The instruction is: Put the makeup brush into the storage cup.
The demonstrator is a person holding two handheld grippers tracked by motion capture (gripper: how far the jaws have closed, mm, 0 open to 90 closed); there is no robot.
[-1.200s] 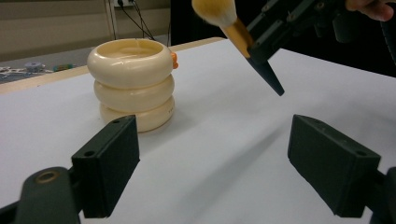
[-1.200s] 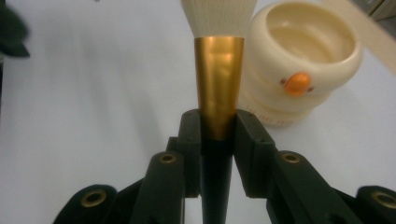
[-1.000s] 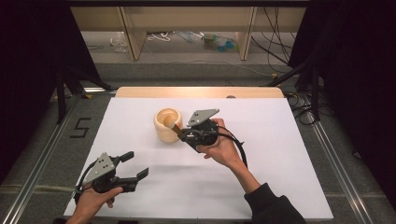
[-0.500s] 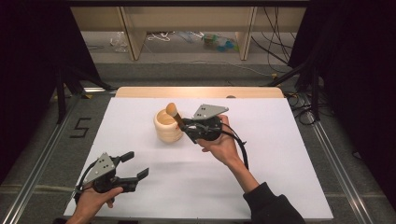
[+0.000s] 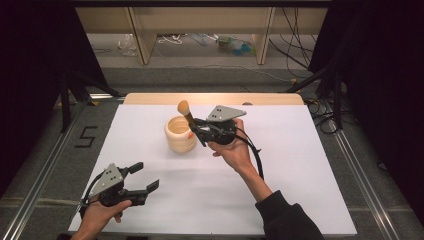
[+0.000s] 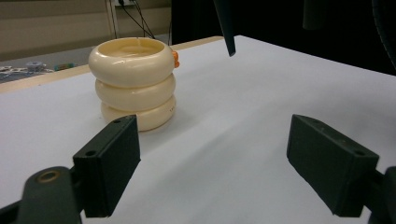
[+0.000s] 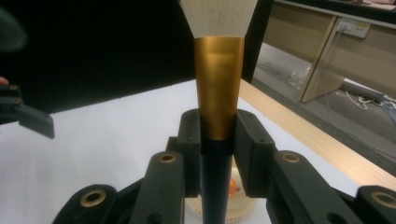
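A cream ribbed cup (image 5: 180, 134) of three stacked rings stands on the white table (image 5: 300, 165); it also appears in the left gripper view (image 6: 135, 81). My right gripper (image 5: 199, 129) is held just right of the cup and above it, shut on a makeup brush (image 5: 187, 116) with a black handle, gold ferrule (image 7: 218, 88) and pale bristles. The brush points up and to the far left, clear of the cup. My left gripper (image 5: 144, 179) rests near the table's front left, jaws wide open with nothing between them (image 6: 212, 163).
A small orange tab (image 6: 175, 59) sticks out on the cup's far side. The table's wooden far edge (image 5: 210, 98) lies behind the cup. Beyond it the floor holds cables and shelf legs. Metal rails run along both sides of the table.
The right gripper has risen and drawn the brush up out of the cup, moving slightly right. The left gripper has stayed put.
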